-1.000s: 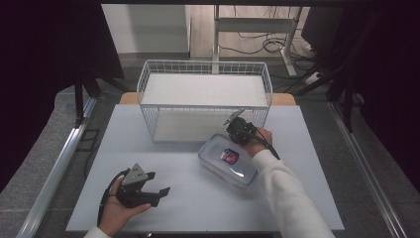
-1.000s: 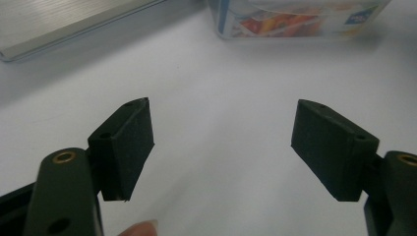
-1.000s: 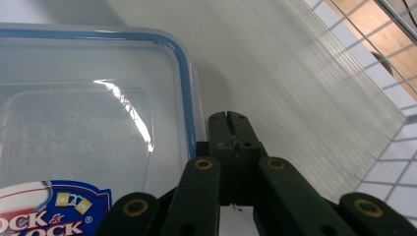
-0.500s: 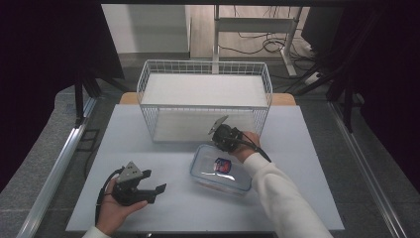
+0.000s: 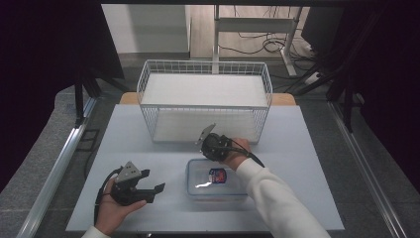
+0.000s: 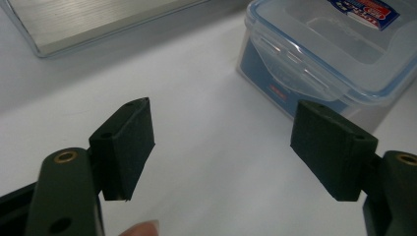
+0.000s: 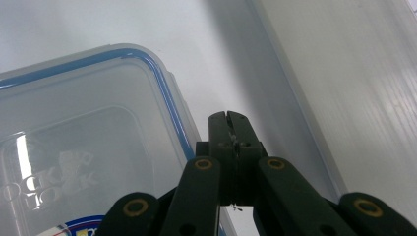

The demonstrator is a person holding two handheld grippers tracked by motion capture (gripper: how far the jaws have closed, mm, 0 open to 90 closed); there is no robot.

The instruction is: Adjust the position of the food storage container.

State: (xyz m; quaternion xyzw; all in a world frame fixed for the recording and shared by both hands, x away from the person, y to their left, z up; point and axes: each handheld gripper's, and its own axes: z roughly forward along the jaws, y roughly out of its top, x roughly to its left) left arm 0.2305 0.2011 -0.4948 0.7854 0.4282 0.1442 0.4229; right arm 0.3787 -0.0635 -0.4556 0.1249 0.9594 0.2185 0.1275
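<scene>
A clear plastic container [image 5: 215,182] with a blue-rimmed lid and a red and blue label lies on the white table, in front of the wire basket. My right gripper [image 5: 213,158] sits at the container's far edge with its jaws pressed together. In the right gripper view the right gripper [image 7: 228,123] is shut right beside the lid's rim [image 7: 172,113], apparently on a thin clear side flap. My left gripper [image 5: 154,191] rests low at the front left, open and empty, pointing at the container [image 6: 334,44]. Its pads [image 6: 125,145] stand wide apart.
A white wire basket [image 5: 205,67] stands at the back middle of the table [image 5: 307,163], and its base plate edge [image 7: 314,128] runs close beside the right gripper. Dark curtains and a metal rail flank the table.
The right gripper has moved left and toward the front, and the container has slid left and turned square to the table with it. The left gripper has shifted slightly.
</scene>
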